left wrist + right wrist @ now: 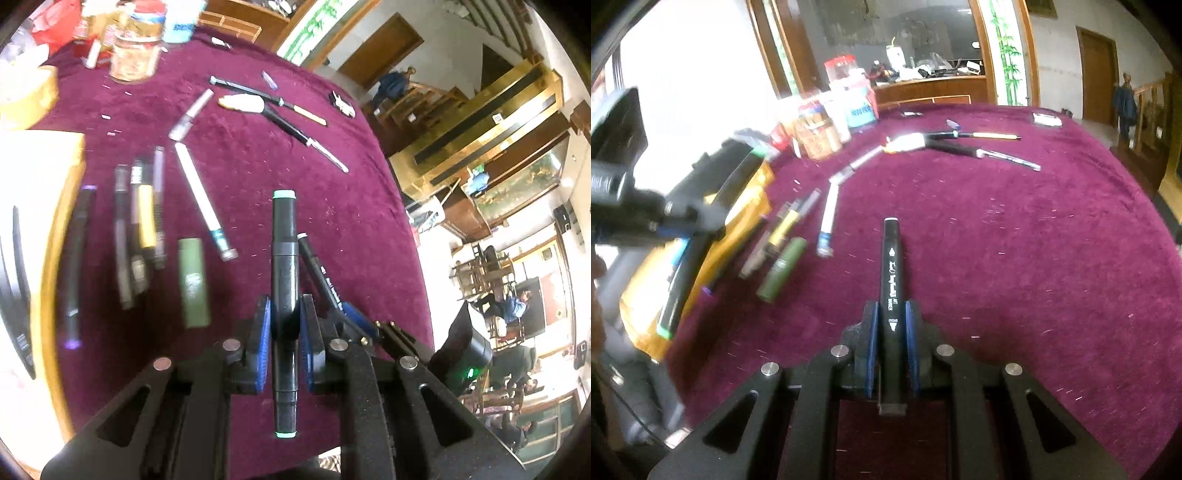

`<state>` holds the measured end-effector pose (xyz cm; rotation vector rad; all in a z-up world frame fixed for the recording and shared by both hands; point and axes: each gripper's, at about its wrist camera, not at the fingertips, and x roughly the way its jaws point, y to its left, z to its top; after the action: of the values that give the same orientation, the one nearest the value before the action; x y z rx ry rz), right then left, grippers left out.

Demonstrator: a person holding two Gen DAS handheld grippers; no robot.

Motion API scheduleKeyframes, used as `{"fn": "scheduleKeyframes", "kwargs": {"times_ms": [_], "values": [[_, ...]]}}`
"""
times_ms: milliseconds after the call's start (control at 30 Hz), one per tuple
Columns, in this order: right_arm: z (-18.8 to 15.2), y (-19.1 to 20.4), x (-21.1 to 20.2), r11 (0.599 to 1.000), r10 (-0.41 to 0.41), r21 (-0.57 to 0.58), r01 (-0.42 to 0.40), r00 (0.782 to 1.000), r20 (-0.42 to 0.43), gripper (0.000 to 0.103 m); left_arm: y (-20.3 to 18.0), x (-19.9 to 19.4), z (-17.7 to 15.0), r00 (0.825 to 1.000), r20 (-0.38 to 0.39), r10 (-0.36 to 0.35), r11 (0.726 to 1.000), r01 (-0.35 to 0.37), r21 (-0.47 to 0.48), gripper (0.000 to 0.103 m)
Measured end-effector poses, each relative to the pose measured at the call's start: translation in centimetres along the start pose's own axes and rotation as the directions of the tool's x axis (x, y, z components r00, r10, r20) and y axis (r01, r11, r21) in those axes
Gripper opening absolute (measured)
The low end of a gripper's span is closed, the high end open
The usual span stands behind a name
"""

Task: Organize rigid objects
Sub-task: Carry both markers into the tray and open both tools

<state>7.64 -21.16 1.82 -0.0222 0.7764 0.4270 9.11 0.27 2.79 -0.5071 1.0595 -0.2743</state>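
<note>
Left gripper [284,314] clamped on green-capped marker [283,229]. Right gripper [892,317] clamped on black marker [892,266]. Both above maroon tablecloth [1034,240].

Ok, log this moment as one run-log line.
left gripper: shut on mint-capped marker | right gripper: shut on black art marker | pens in row on maroon tablecloth
</note>
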Motion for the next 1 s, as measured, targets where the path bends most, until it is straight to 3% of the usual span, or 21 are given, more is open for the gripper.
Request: {"fn": "scheduleKeyframes", "kwargs": {"times_ms": [233,500,667,733,833,1000], "values": [[1.7,7.3,-1.2,0.987,0.152,-0.052,-0.150,0.987,0.042,0.013,5.7,-6.8,-2.5,0.995,0.102,-0.003,0.996,0.013,-0.091,0.012],[4.4,18.9,2.7,0.933,0.312,-0.177,-0.313,0.949,-0.034,0.013,14.8,-16.2,-3.3,0.955,0.275,0.112,0.970,-0.045,-0.239,0.012],[5.7,23.3,7.5,0.917,0.339,-0.182,-0.354,0.934,-0.110,0.013,20.8,-17.2,-1.6,0.943,0.277,0.183,0.944,-0.090,-0.318,0.012],[6.2,24.7,9.6,0.921,0.316,-0.193,-0.337,0.939,-0.133,0.013,22.4,-16.6,-0.9,0.943,0.257,0.213,0.940,-0.126,-0.318,0.012],[6.1,25.8,12.0,0.928,0.271,-0.213,-0.305,0.947,-0.173,0.013,24.4,-15.3,-0.1,0.928,0.209,0.308,0.915,-0.229,-0.334,0.012],[5.5,26.5,14.0,0.935,0.213,-0.240,-0.262,0.954,-0.211,0.013,26.3,-13.5,-0.4,0.920,0.133,0.367,0.898,-0.314,-0.307,0.012]]}}
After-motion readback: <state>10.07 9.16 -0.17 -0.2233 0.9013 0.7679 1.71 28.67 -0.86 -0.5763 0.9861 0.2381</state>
